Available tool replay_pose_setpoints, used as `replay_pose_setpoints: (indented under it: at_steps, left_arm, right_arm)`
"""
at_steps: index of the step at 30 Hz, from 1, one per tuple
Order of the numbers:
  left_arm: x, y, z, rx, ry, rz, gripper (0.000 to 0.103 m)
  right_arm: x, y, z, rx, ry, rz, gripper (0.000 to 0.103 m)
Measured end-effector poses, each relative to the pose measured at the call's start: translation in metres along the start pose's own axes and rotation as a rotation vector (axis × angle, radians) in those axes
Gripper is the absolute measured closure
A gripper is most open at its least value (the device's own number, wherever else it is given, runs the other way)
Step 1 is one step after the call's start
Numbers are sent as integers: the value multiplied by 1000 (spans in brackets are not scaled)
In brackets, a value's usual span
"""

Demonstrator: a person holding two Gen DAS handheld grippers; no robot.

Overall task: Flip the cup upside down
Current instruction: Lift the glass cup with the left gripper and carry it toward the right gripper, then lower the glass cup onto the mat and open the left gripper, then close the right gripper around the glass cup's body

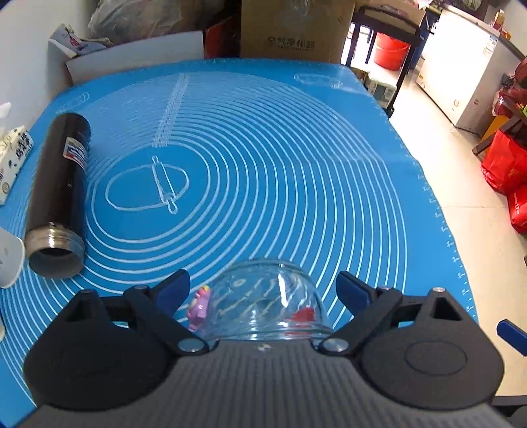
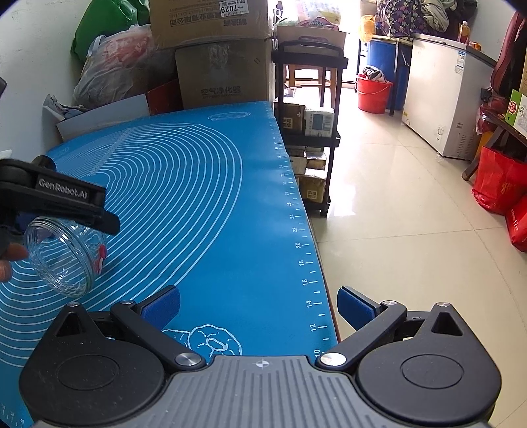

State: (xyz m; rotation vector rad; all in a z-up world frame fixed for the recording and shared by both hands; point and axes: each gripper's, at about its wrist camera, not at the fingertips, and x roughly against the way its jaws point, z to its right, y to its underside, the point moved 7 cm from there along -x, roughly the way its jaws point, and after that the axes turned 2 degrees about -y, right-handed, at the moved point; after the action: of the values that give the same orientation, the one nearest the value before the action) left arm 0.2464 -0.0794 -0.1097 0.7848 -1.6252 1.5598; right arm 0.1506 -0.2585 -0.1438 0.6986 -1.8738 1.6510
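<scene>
The cup is a clear glass cup [image 1: 266, 301] with pink and red printed figures. In the left wrist view it sits between the wide-spread blue pads of my left gripper [image 1: 263, 289], close to the gripper body. In the right wrist view the same cup [image 2: 64, 255] hangs tilted above the blue mat [image 2: 204, 210], its open mouth facing down and right, with the left gripper's black finger [image 2: 66, 200] over it. Whether the pads press on the glass is hidden. My right gripper [image 2: 258, 307] is open and empty above the mat's right edge.
A black steel flask [image 1: 61, 194] lies on its side at the mat's left, mouth toward me. White packets [image 1: 13, 161] lie at the left edge. Cardboard boxes [image 1: 296, 29] stand behind the table. A black shelf cart [image 2: 309, 131] stands at the right, beside tiled floor.
</scene>
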Motion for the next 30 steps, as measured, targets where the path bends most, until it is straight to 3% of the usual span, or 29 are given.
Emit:
replay_pose_setpoints:
  at_steps: [10, 17, 23, 27, 30]
  left_arm:
    - [70, -23, -42, -12, -65, 164, 8]
    - [82, -6, -91, 4, -92, 168, 7]
    - [73, 23, -126, -9, -125, 178, 7]
    - [68, 36, -140, 10, -80, 187, 7]
    - [63, 43, -148, 4, -94, 186, 7]
  right_arm:
    - [20, -30, -17, 26, -57, 14, 0]
    - [39, -66, -56, 91, -160, -4, 0]
    - [29, -90, -94, 23, -313, -151, 0]
    - [9, -99, -112, 22, -298, -211, 0]
    - [-7, -99, -124, 21, -295, -278, 0]
